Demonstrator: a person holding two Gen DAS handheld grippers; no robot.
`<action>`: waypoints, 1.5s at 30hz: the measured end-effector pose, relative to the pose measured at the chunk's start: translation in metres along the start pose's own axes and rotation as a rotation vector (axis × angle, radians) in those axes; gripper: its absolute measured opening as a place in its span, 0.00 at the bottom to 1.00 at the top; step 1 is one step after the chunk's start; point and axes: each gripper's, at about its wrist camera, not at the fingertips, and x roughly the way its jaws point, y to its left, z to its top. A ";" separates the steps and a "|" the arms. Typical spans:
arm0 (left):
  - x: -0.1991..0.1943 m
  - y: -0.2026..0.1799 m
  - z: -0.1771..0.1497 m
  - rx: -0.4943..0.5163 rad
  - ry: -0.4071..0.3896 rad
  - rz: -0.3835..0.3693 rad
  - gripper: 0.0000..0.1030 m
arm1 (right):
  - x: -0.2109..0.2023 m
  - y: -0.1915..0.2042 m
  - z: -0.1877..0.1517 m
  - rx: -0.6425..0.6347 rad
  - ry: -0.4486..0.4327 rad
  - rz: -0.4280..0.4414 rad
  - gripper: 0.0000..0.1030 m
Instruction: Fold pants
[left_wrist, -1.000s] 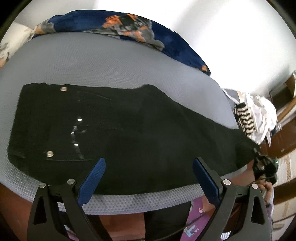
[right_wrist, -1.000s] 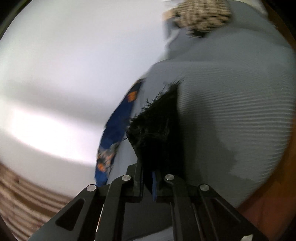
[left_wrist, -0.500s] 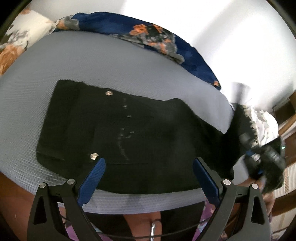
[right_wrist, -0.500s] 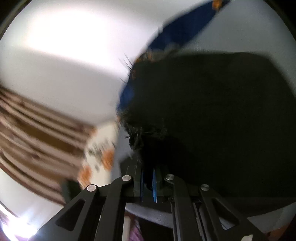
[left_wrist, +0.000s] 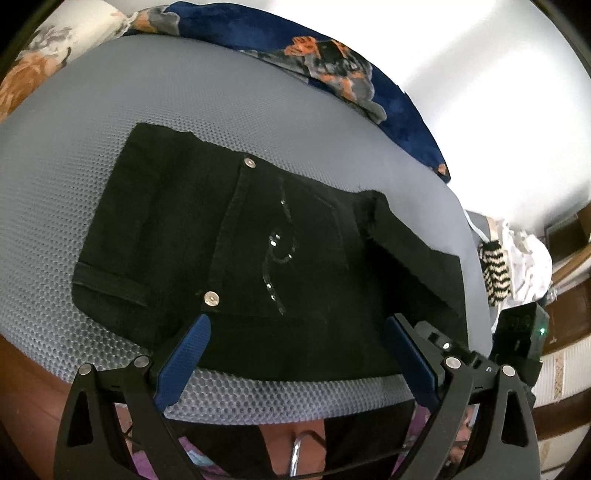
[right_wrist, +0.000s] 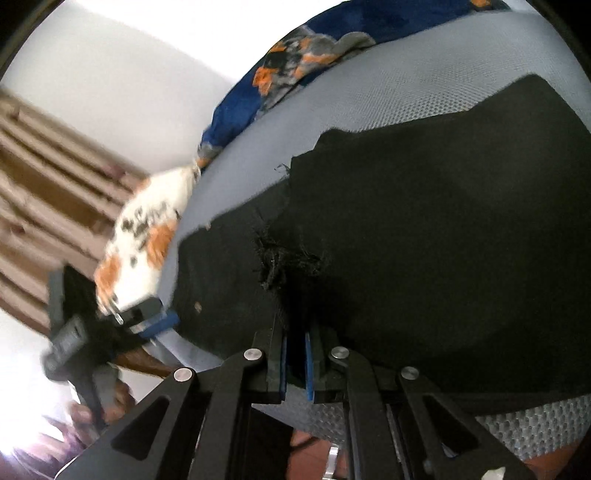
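Black pants (left_wrist: 258, 251) lie on a grey mesh surface (left_wrist: 110, 110), waistband to the left, with metal rivets and a sequin swirl on the pocket. The leg end (left_wrist: 410, 247) is folded over toward the seat. My left gripper (left_wrist: 295, 354) is open and empty at the near edge of the pants. My right gripper (right_wrist: 295, 365) is shut on the frayed hem (right_wrist: 288, 262) of the pants leg (right_wrist: 443, 240), holding it over the seat area. The right gripper also shows in the left wrist view (left_wrist: 517, 332) at the right.
A blue floral cloth (left_wrist: 332, 62) lies along the far edge of the grey surface. A pile of white and striped clothes (left_wrist: 509, 258) sits at the right. A white wall is behind. The left gripper (right_wrist: 147, 321) shows in the right wrist view.
My right gripper has carried the pants leg hem leftward over the seat, so the leg now lies folded. The left gripper has moved closer to the pants.
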 end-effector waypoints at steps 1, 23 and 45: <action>0.001 -0.002 0.000 0.010 0.003 0.004 0.92 | 0.002 0.000 -0.003 -0.021 0.006 -0.009 0.08; 0.016 -0.013 -0.005 0.067 0.036 -0.028 0.92 | -0.038 -0.068 0.028 0.115 -0.061 0.195 0.33; -0.008 -0.012 0.008 0.115 -0.050 0.115 0.92 | 0.020 0.007 0.004 -0.320 0.155 0.051 0.23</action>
